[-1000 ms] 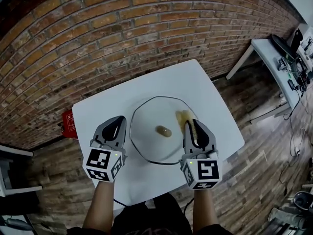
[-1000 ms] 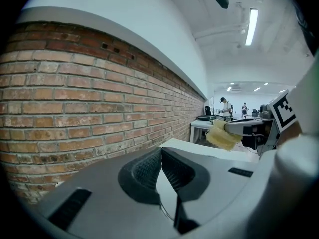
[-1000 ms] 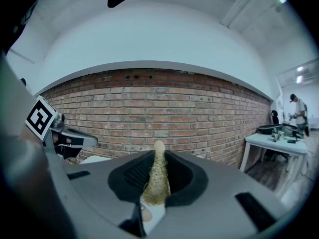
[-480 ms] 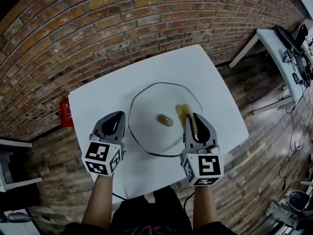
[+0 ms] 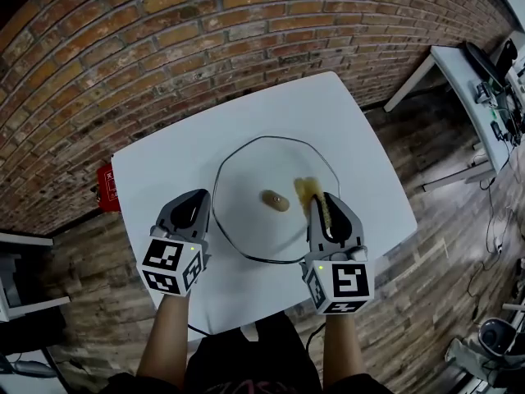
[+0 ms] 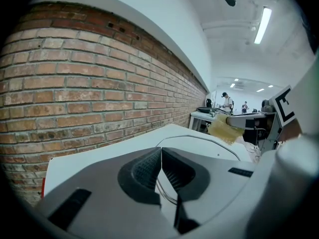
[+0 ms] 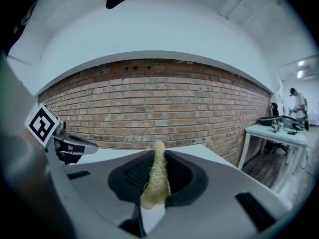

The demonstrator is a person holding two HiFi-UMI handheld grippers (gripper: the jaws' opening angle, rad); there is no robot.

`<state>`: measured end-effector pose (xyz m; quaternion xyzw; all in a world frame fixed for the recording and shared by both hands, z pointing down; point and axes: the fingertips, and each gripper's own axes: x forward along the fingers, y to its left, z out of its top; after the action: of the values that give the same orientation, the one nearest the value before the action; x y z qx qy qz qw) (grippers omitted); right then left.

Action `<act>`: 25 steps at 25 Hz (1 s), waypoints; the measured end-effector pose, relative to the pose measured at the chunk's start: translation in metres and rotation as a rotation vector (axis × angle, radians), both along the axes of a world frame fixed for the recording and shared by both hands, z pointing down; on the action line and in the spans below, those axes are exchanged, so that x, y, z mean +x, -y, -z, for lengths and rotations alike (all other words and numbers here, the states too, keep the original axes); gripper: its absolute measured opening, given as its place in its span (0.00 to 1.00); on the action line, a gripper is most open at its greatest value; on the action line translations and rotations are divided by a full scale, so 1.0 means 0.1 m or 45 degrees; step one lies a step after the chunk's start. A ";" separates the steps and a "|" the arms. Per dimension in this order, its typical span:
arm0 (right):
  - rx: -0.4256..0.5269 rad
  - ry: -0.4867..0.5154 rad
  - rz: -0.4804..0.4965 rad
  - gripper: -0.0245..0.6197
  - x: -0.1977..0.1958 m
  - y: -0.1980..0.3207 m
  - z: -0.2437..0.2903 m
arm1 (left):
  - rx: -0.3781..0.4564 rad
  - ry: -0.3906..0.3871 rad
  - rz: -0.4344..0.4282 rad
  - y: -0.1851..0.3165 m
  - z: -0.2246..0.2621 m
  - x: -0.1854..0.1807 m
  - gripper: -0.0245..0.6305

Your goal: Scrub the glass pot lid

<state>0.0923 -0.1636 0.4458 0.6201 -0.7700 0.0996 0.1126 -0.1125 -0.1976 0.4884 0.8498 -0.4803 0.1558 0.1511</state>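
So both forearms (image 5: pixel 170 335) reach fwd: left gripper (image 5: pixel 196 201) clenched empty by glass lid (image 5: pixel 246 179), right gripper (image 5: pixel 326 202) pinching scrubber (image 5: pixel 308 190).

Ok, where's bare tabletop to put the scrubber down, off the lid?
Bare: table between the far rim of the glass lid and the brick wall; also along the right edge. Crowded: the lid fills the middle, left gripper by its left rim, right gripper holding the scrubber over its right side.

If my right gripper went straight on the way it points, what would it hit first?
Probably the glass pot lid. The right gripper, shut on a yellow scrubber, tilts slightly down over the lid's right side, so the scrubber would touch glass first, right of the knob. Depth is unclear.
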 end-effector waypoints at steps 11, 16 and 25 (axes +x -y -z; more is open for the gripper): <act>-0.008 -0.008 0.006 0.13 0.02 0.01 -0.02 | -0.149 -0.133 0.051 -0.05 -0.24 0.01 0.06; -0.008 -0.010 0.007 0.13 0.02 0.04 -0.01 | -0.210 -0.148 0.068 -0.05 -0.35 0.00 0.17; -0.014 -0.010 0.016 0.13 0.00 0.06 -0.05 | -0.309 -0.137 0.101 -0.10 -0.57 -0.01 0.27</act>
<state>0.0924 -0.1695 0.4511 0.6150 -0.7729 0.1008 0.1196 -0.1136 -0.1872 0.5452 0.8128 -0.4825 0.1609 0.2842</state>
